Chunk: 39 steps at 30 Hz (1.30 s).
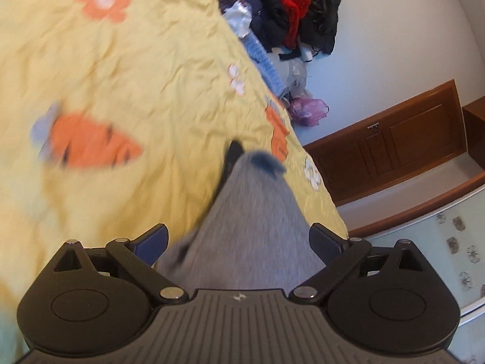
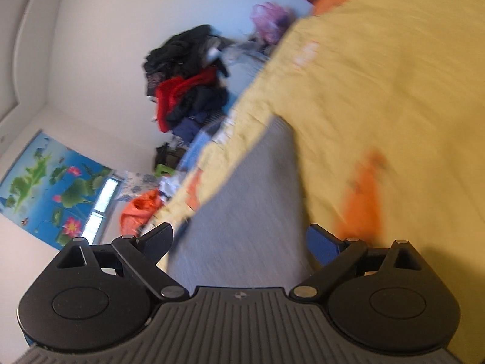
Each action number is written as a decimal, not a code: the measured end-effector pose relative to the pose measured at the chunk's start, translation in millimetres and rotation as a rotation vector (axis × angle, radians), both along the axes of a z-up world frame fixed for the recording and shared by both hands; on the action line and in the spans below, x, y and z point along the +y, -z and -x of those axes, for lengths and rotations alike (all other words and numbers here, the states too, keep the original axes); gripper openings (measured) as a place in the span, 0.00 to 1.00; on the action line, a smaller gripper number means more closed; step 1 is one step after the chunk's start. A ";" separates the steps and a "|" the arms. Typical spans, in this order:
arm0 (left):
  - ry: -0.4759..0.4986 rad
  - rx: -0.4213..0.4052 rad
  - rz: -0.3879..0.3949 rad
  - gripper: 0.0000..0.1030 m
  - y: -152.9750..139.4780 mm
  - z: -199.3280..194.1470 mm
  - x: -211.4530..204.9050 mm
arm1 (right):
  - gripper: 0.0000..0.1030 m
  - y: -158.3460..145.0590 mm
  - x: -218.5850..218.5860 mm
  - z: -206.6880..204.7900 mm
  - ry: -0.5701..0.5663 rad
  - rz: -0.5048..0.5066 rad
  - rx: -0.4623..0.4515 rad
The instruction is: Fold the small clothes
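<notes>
We are holding the left gripper [image 1: 239, 242] and right gripper [image 2: 239, 242] with jaws spread wide, gripping nothing. The small grey knit garment [image 1: 251, 212] is lying on the yellow carrot-print bedsheet [image 1: 136, 69], between both jaws. We judge folding unfinished; its shape is blurred.

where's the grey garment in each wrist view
Left wrist: grey garment runs from the lower centre up the middle, between the open gripper fingers.
Right wrist: grey garment fills the lower centre, narrowing upward along the edge of the yellow sheet.
Shared landmark: pile of dark and red clothes.
</notes>
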<state>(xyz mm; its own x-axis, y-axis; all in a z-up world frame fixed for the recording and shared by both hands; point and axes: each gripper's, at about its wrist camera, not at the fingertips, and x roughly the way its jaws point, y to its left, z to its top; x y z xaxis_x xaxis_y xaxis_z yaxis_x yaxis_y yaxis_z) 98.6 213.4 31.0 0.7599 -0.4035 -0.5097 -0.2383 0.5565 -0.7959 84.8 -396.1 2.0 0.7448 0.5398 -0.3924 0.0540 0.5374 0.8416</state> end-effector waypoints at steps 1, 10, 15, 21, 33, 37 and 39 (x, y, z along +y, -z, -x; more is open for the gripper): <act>0.009 0.006 0.013 0.97 3.6 9.9 -1.4 | 0.91 4.9 0.7 11.7 0.003 -0.003 0.018; -0.013 0.066 0.096 0.97 34.5 35.3 -6.1 | 0.92 14.2 24.3 38.0 0.018 0.013 0.026; -0.065 0.005 0.011 0.96 31.7 16.2 -24.3 | 0.95 12.1 52.4 22.0 0.084 0.106 0.014; -0.100 -0.005 -0.103 0.94 24.2 -5.8 -53.3 | 0.97 14.2 85.4 -9.9 0.167 0.168 -0.010; -0.084 0.068 -0.205 0.04 19.1 -12.4 -58.5 | 0.12 23.1 88.8 -36.3 0.123 0.030 0.041; -0.010 -0.031 -0.227 0.04 -12.9 10.6 -58.9 | 0.12 -5.6 79.2 -22.0 0.100 0.008 -0.040; 0.032 -0.067 -0.216 0.04 -25.0 29.3 -56.3 | 0.12 -14.1 71.0 -8.3 0.078 -0.006 -0.060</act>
<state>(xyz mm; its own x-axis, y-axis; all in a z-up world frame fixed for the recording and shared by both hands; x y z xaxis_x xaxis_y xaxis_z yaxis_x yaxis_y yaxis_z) 69.3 157.1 56.1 0.7837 -0.3143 -0.5358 -0.1687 0.7224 -0.6706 93.1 -325.1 16.1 0.8067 0.4813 -0.3430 0.0452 0.5284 0.8478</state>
